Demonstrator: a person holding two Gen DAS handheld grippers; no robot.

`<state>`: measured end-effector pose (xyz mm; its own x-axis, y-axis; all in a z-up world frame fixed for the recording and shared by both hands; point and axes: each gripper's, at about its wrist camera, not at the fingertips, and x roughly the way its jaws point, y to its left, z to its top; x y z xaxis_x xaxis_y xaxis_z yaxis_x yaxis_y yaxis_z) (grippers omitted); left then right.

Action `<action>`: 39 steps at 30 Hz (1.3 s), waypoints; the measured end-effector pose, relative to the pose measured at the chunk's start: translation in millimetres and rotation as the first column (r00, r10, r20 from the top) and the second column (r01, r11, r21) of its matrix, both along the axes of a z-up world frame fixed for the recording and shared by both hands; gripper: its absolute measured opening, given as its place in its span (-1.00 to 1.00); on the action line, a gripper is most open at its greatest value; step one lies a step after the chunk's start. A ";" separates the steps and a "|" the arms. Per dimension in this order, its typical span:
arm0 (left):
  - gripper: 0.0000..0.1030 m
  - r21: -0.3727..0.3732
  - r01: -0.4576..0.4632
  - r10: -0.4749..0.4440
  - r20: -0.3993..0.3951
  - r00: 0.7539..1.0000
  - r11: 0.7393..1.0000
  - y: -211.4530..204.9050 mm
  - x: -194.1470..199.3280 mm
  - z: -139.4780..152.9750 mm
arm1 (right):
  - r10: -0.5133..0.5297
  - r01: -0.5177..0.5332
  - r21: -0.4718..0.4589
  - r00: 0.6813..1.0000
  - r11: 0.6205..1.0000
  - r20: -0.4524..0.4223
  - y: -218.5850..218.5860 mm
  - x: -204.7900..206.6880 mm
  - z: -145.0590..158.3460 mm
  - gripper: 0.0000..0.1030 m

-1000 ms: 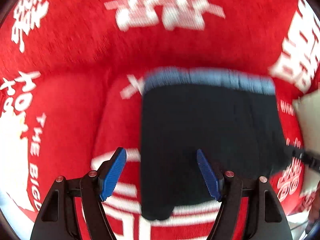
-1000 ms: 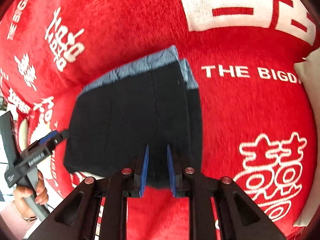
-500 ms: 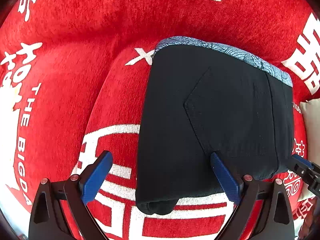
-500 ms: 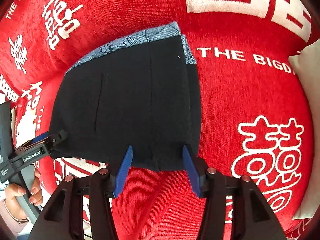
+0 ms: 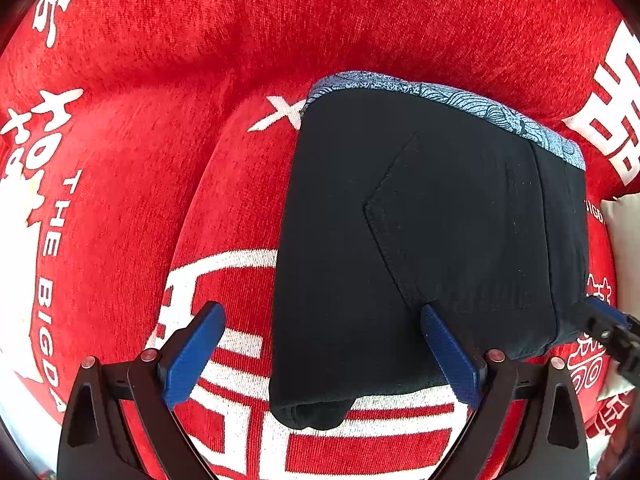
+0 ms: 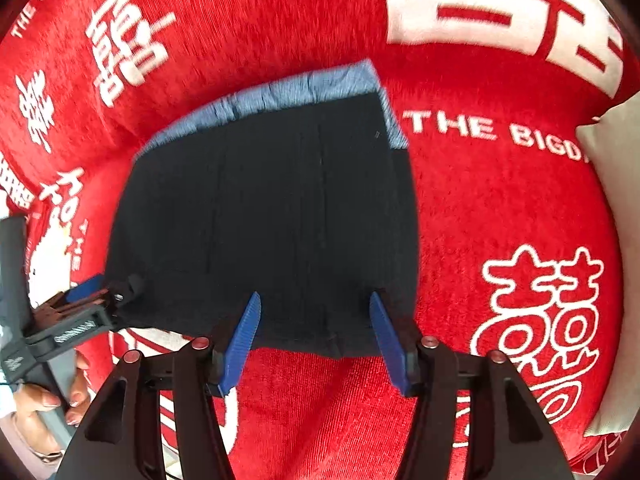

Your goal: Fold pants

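Note:
Black pants (image 5: 420, 240) with a blue patterned waistband (image 5: 460, 100) lie folded into a compact rectangle on a red blanket (image 5: 160, 120). My left gripper (image 5: 320, 320) hangs over the pants' near left edge, jaws wide open, with no pad touching the cloth. In the right wrist view the pants (image 6: 272, 220) fill the middle. My right gripper (image 6: 315, 304) is over their near edge, its jaws opening, the fold below them and not pinched. Each gripper shows in the other's view: the left gripper (image 6: 120, 288) at the pants' left corner, the right gripper (image 5: 596, 312) at the right corner.
The red blanket (image 6: 500, 200) carries large white characters and lettering and bulges softly around the pants. A cream pillow (image 6: 616, 152) lies at the right edge. A person's hand (image 6: 44, 400) grips the left gripper's handle at the lower left.
The right gripper's jaws, nearly shut over the pants' near edge a second ago, have spread apart. The left gripper's jaws have widened too. The pants stay where they were.

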<state>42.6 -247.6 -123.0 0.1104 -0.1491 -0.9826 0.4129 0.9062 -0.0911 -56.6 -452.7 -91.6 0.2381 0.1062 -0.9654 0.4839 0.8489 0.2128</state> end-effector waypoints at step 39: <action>0.97 -0.304 0.026 -0.109 -0.262 0.959 0.952 -4.1 95.4 -15.1 | -0.153 0.088 0.492 0.984 0.866 0.093 -119.8 -25.3 -55.8 0.52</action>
<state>138.0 -251.7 -138.1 -0.1755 -0.4337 -0.8838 0.3935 0.7920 -0.4668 -81.9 -572.5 -147.4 0.3941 0.5150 -0.7612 0.5173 0.5603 0.6469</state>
